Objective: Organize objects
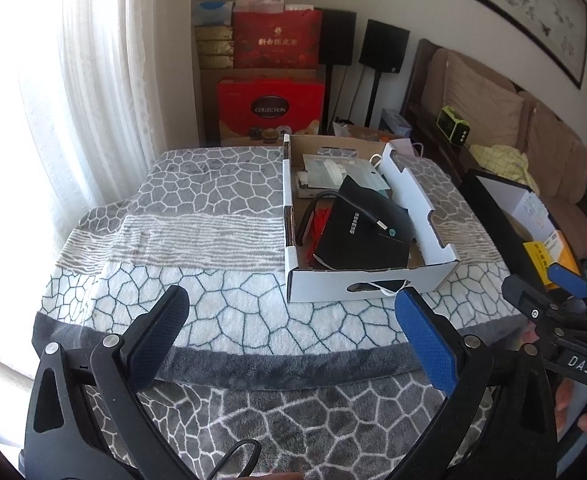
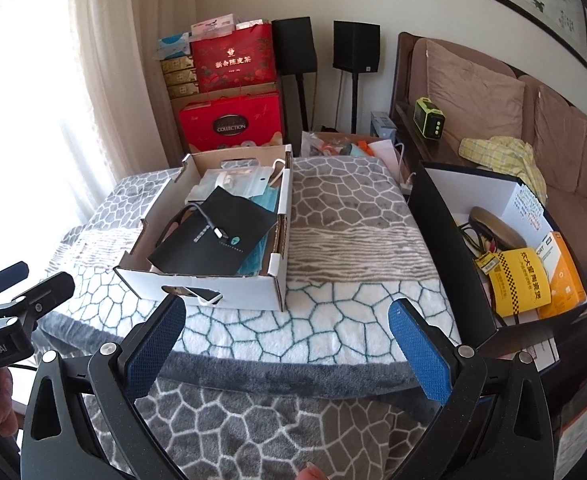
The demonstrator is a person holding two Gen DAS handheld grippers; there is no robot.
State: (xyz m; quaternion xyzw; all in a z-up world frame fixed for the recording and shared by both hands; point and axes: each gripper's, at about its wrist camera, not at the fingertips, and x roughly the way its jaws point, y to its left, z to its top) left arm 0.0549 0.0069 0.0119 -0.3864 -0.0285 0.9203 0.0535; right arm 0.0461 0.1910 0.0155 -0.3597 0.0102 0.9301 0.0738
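A white cardboard tray (image 1: 373, 286) (image 2: 237, 290) sits on the patterned blanket. Inside it lie a black pouch (image 1: 363, 232) (image 2: 217, 240) with a black USB cable (image 1: 351, 204) (image 2: 209, 222) across it, a clear plastic bag (image 1: 341, 172) (image 2: 233, 184), blue masks (image 2: 263, 248) and something red (image 1: 319, 226). My left gripper (image 1: 293, 324) hovers open just in front of the tray, holding nothing. My right gripper (image 2: 289, 328) is also open and empty, in front of the tray's right corner. The right gripper (image 1: 549, 292) shows at the left view's right edge.
To the right of the table stands a black box (image 2: 449, 248) holding a yellow packet (image 2: 519, 280), an orange box (image 2: 565, 276) and cables. Red gift boxes (image 1: 271, 108) and speakers (image 1: 383, 46) stand behind the table; a sofa (image 2: 553, 128) runs along the right.
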